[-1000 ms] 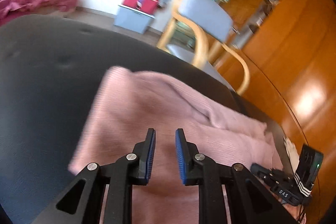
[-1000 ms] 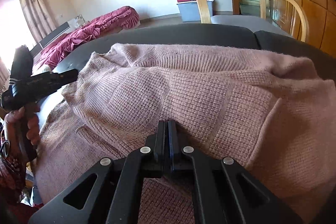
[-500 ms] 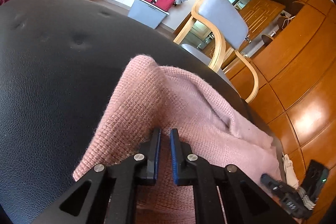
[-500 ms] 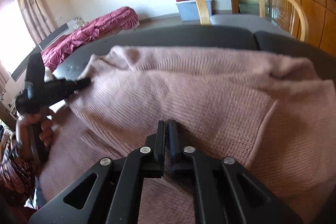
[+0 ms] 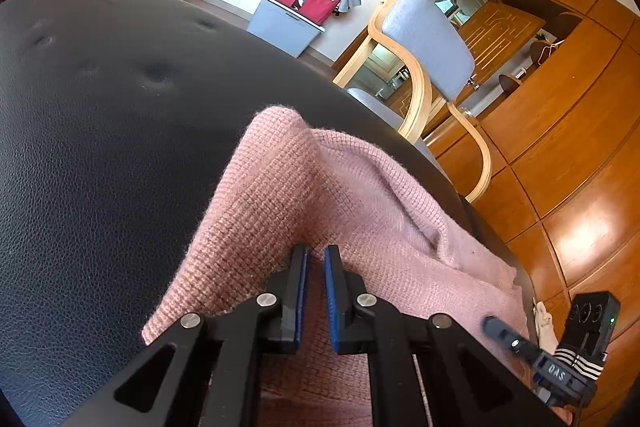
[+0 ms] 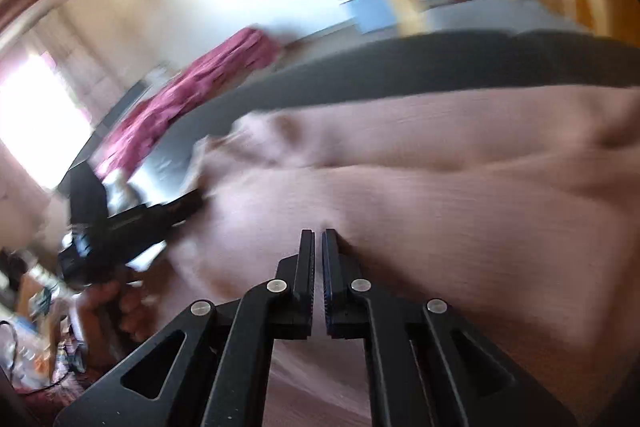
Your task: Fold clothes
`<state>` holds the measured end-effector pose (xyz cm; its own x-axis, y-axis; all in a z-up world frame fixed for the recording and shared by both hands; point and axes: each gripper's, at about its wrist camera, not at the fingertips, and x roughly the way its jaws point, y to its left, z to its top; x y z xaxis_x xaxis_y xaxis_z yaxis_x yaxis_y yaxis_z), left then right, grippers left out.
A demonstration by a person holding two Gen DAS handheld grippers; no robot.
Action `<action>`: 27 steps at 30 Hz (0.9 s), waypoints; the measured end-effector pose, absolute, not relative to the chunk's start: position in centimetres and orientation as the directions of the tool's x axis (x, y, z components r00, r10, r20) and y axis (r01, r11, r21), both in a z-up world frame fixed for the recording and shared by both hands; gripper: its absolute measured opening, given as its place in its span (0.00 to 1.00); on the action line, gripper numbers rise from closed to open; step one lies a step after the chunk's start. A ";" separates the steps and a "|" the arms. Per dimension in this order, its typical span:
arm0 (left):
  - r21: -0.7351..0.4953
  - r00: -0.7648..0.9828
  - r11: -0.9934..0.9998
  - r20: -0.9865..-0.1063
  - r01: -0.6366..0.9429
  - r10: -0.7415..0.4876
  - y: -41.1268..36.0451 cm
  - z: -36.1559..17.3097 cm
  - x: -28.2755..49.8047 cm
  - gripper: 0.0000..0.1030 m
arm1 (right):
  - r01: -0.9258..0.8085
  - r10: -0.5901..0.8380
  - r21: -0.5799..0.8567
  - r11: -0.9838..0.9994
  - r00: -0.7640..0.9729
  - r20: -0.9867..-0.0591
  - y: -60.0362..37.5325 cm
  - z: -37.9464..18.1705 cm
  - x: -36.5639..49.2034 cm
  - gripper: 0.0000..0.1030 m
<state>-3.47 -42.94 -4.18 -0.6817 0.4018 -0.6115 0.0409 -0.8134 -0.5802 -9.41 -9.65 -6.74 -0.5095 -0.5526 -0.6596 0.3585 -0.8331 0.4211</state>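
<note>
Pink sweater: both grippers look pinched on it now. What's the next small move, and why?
Probably lift both ends together and carry the near edge away across the black cushion. The left gripper is shut on a raised fold of the pink sweater, and the right gripper looks shut on its knit too. The sweater still lies bunched, so an even lift should keep the fold straight.

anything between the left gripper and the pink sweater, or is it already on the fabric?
Nothing visible in the way. The left gripper is pinched on a raised fold of the pink sweater, which lies on the black cushion. The right gripper is shut on the same sweater.
</note>
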 end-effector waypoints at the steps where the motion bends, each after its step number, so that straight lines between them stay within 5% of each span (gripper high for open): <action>1: -0.581 -0.681 -0.813 -0.611 0.040 0.403 -42.9 -4.2 -3.5 0.08 | 0.328 -0.523 0.407 -0.853 -0.535 -0.664 -8.1 -6.8 -9.1 0.01; 5: -0.588 -0.682 -0.808 -0.607 0.039 0.409 -42.9 -4.2 -3.6 0.08 | 0.241 -0.563 0.531 -0.813 -0.559 -0.609 -2.4 -7.7 -8.1 0.00; 9: -0.588 -0.681 -0.808 -0.607 0.038 0.410 -42.7 -4.5 -4.2 0.08 | 0.160 -0.474 0.497 -0.853 -0.637 -0.608 -0.5 -6.6 -7.2 0.04; 16: -0.584 -0.682 -0.811 -0.609 0.040 0.405 -42.8 -4.5 -4.2 0.08 | 0.301 -0.519 0.428 -0.852 -0.592 -0.617 -4.1 -5.7 -8.0 0.06; 20: -0.581 -0.681 -0.813 -0.611 0.040 0.404 -42.9 -4.5 -4.2 0.08 | 0.265 -0.416 0.322 -0.909 -0.608 -0.676 -2.3 -6.5 -8.2 0.00; 23: -0.578 -0.681 -0.815 -0.613 0.041 0.401 -43.0 -4.4 -4.1 0.08 | 0.100 -0.184 0.158 -0.982 -0.654 -0.733 0.3 -7.3 -8.2 0.03; 27: -0.577 -0.681 -0.816 -0.614 0.042 0.400 -43.2 -4.2 -3.6 0.08 | 0.110 -0.341 0.370 -0.922 -0.683 -0.646 3.4 -6.1 -7.8 0.04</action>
<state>-3.62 -43.25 -4.18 -0.6806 0.3997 -0.6140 0.0417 -0.8155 -0.5772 -7.76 3.39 -6.15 -0.6831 -0.3409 -0.6459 0.1100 -0.9223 0.3704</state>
